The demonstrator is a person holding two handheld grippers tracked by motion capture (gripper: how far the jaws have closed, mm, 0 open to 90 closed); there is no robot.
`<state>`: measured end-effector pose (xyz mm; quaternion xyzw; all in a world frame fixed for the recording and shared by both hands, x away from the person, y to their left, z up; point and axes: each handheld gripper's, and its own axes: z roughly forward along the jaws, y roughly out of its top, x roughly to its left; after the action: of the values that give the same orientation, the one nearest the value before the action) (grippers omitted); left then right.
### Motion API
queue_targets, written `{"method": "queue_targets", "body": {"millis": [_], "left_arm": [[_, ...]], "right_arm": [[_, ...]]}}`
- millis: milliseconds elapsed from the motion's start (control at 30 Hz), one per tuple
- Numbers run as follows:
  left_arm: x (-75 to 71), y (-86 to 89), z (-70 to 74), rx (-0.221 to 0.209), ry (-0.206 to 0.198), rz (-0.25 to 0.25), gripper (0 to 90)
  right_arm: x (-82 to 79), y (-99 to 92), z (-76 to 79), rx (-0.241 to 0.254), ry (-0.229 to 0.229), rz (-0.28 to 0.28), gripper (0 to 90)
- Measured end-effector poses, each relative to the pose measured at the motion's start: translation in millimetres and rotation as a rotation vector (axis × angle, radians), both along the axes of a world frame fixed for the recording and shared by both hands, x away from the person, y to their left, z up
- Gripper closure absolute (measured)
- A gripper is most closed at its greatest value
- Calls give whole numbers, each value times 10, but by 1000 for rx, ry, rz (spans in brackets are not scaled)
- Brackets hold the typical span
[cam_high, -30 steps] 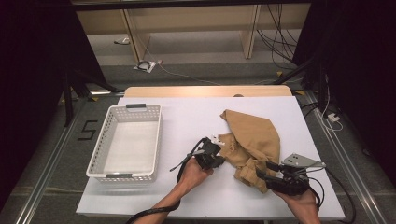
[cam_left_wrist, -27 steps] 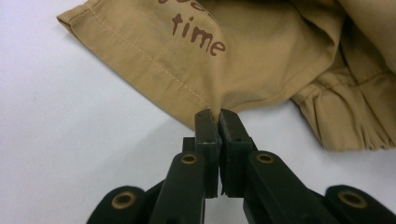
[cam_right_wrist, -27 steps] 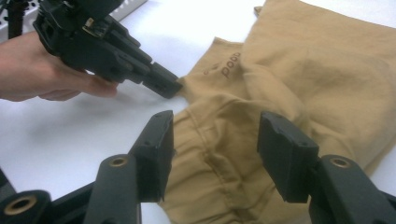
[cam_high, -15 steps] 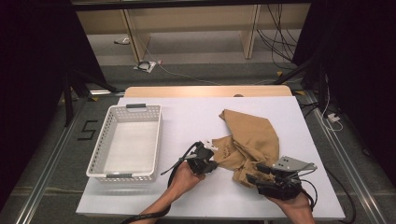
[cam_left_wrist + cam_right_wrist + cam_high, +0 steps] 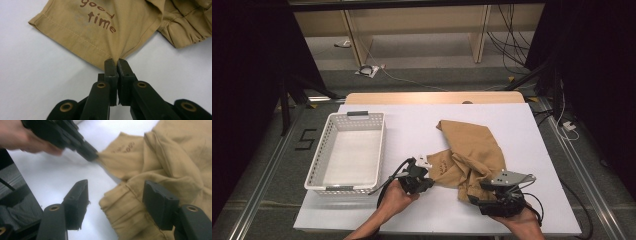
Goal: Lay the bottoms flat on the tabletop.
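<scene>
left tongs point(image 5: 114, 62): clamped on hem corner of tan shorts point(image 5: 472, 152) | right tongs point(image 5: 115, 200): just been opening, wide, waistband between, not pressed | shorts: counter point(image 5: 412, 125) front-right, crumpled

The tan garment point(image 5: 105, 30) is cut off by the top and right edges in the left gripper view, and the upper line of its brown lettering point(image 5: 97, 3) is partly lost there. In the right gripper view the left gripper point(image 5: 93, 156) and the hand point(image 5: 22, 135) holding it are blurred, and the print on the cloth cannot be read. In the high view the lettering is too small to tell, and the cloth edge is hidden beneath the right gripper point(image 5: 479, 197).
</scene>
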<state>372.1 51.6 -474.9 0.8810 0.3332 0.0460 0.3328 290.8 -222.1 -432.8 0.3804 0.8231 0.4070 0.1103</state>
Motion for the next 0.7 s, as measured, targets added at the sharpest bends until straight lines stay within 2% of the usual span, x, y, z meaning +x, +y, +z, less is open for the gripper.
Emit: {"method": "queue_targets", "body": {"millis": [133, 233, 467, 500, 533, 633, 667, 700], "left_arm": [[-37, 119, 3, 9, -13, 6, 872], [-54, 160, -13, 4, -5, 15, 872], [-130, 226, -32, 22, -3, 3, 872], [-130, 226, -32, 22, -3, 3, 872], [-147, 240, -23, 20, -2, 1, 872], [-162, 253, -17, 21, -3, 0, 872], [-173, 268, -18, 23, -4, -2, 872], [-173, 268, -18, 23, -4, -2, 872]], "right_arm": [[2, 13, -37, -20, 21, 3, 379], [1, 16, -49, -34, 25, 3, 377], [6, 100, -160, -142, 44, 1, 380], [6, 100, -160, -142, 44, 1, 380], [16, 116, -193, -172, 57, -8, 433], [25, 121, -224, -195, 70, -11, 485], [40, 118, -266, -239, 77, -28, 591], [40, 118, -266, -239, 77, -28, 591]]}}
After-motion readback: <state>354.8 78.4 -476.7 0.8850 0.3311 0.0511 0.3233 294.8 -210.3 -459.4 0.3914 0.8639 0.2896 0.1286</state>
